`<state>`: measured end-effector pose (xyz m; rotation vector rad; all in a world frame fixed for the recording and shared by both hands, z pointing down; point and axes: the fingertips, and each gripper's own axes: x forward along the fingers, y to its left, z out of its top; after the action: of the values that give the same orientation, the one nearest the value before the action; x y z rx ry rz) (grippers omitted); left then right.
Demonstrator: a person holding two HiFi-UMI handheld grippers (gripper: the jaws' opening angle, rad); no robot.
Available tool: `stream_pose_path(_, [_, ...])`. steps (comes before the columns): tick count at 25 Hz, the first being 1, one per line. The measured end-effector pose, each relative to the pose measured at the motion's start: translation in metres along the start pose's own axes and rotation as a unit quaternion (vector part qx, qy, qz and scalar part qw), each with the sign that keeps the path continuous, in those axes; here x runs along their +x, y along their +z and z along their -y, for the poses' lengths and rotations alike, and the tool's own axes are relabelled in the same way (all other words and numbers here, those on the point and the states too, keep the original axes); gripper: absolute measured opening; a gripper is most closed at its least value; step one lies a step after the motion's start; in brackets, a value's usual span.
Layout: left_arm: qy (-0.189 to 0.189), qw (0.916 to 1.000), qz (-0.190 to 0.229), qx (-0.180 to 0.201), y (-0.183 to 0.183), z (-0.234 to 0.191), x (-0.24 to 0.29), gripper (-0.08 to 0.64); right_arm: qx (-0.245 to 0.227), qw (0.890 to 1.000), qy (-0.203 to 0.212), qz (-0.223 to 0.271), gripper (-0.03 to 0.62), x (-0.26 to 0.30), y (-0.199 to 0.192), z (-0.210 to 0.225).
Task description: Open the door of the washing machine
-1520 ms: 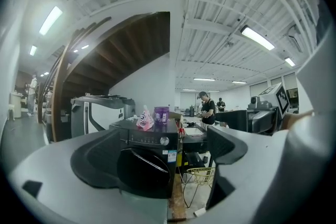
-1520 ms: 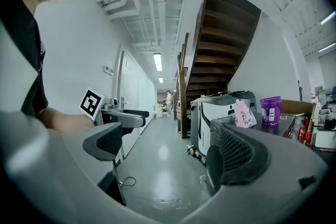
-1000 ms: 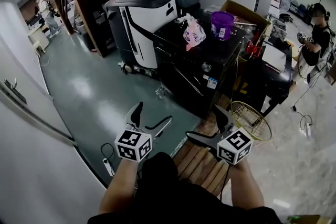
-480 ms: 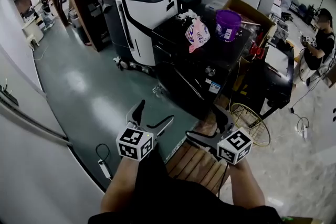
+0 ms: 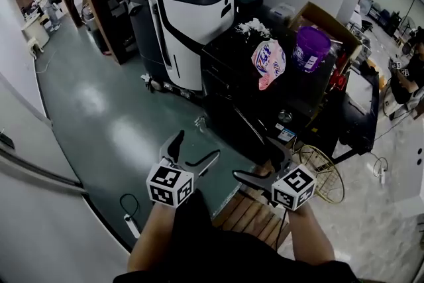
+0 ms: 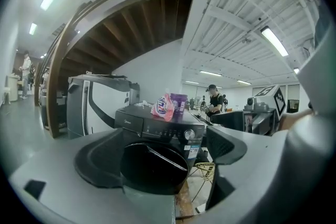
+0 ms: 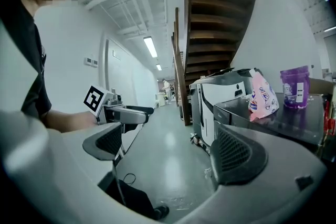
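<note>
The black front-loading washing machine (image 5: 265,93) stands ahead and to my right; in the left gripper view the washing machine (image 6: 173,123) shows its round dark door (image 6: 154,168) facing me. My left gripper (image 5: 197,146) is held open in the air short of the machine, with nothing between its fingers; the left gripper (image 6: 163,157) frames the door in its own view. My right gripper (image 5: 255,159) is also open and empty, close to the machine's lower front corner. In its own view the right gripper (image 7: 170,149) points across the green floor towards the left one.
A pink detergent bag (image 5: 268,63) and a purple tub (image 5: 311,48) sit on the washer. A big grey-and-white machine (image 5: 189,20) stands behind it. A wire basket (image 5: 319,172), wooden slats (image 5: 255,215) and a floor cable (image 5: 129,217) lie near. A person (image 5: 414,69) stands at the far right.
The head view has swung left and closer, so the washer sits further right and larger in frame. Both grippers stay open and keep the same pose.
</note>
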<state>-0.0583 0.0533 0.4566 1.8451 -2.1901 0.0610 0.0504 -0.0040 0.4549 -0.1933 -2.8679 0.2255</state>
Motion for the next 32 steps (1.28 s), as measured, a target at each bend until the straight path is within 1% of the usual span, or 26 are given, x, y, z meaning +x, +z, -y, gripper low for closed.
stream_pose_path(3, [-0.017,0.9997,-0.008,-0.016,0.010,-0.042,0.015,0.505,0.009,1.000,0.001,-0.007,0.574,0.047,0.017,0.010])
stream_pose_path(6, [-0.023,0.9991,-0.015,-0.032,0.032,-0.099,0.021,0.503,0.025,1.000,0.000,-0.002,0.572,0.093,0.042,0.018])
stream_pose_path(9, [-0.032,0.9988,-0.027,-0.024,0.062,-0.150,0.024,0.503,0.040,0.999,-0.004,0.004,0.572,0.130,0.071,0.024])
stream_pose_path(12, [-0.049,0.9980,-0.036,-0.016,0.088,-0.174,0.031,0.502,0.052,0.999,-0.013,-0.003,0.572,0.151,0.086,0.028])
stream_pose_path(16, [-0.066,0.9966,-0.043,-0.023,0.101,-0.173,0.043,0.502,0.073,0.997,-0.026,-0.015,0.571,0.160,0.092,0.035])
stream_pose_path(19, [-0.087,0.9940,-0.059,-0.030,0.094,-0.164,0.056,0.501,0.078,0.996,-0.036,-0.016,0.571,0.162,0.096,0.047])
stream_pose_path(22, [-0.105,0.9913,-0.075,-0.025,0.090,-0.158,0.071,0.502,0.079,0.996,-0.045,-0.014,0.571,0.167,0.098,0.061])
stream_pose_path(28, [-0.105,0.9892,-0.099,-0.026,0.096,-0.159,0.104,0.500,0.091,0.995,-0.046,-0.009,0.571,0.175,0.099,0.090])
stream_pose_path(32, [-0.123,0.9856,-0.117,0.005,0.108,-0.149,0.135,0.500,0.097,0.994,-0.052,0.018,0.571,0.178,0.111,0.120])
